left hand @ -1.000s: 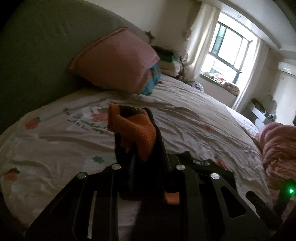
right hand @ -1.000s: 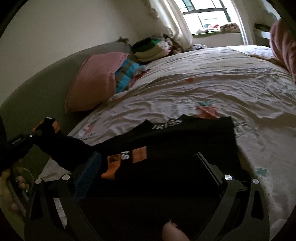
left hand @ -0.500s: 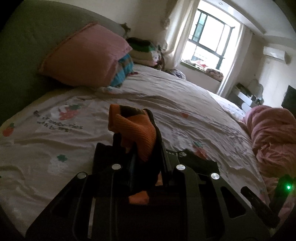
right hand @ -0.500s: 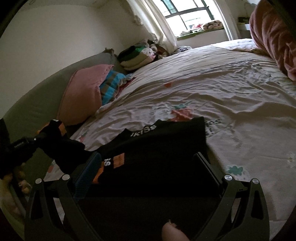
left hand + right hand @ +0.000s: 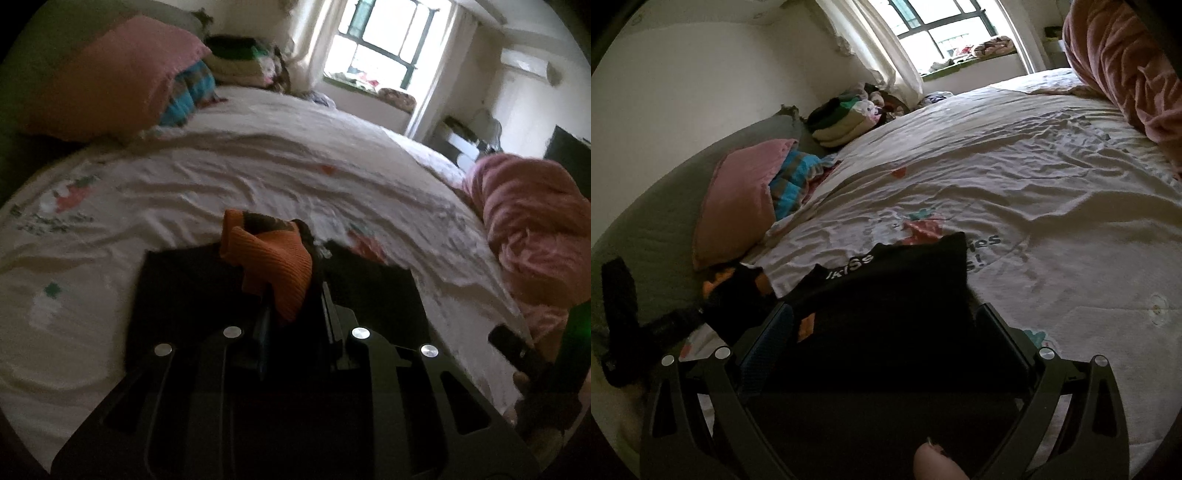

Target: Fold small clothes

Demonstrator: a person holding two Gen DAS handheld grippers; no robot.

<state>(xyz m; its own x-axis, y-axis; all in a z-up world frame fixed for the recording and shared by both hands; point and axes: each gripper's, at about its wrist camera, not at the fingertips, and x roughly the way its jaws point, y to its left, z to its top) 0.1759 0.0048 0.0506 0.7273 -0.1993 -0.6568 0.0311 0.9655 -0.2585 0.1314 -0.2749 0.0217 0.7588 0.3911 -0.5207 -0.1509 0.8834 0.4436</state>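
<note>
One sleeve's orange cuff (image 5: 271,271), clamped in the left gripper (image 5: 293,280), had swung over the black garment (image 5: 886,295) at frame centre, folding inward, while the right gripper (image 5: 882,321) stood wide.

Ahead of my right tool, the black garment (image 5: 886,295) reads "kiss"; the bedsheet (image 5: 1034,184) print ends "es".

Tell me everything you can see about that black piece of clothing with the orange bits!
The black garment is small and soft, with white lettering along one edge and an orange ribbed cuff. Most of it lies flat on the white printed bedsheet. The left hand-held gripper pinches the cuffed end, lifted over the rest. The right hand-held gripper's wide fingers straddle the flat part.
</note>
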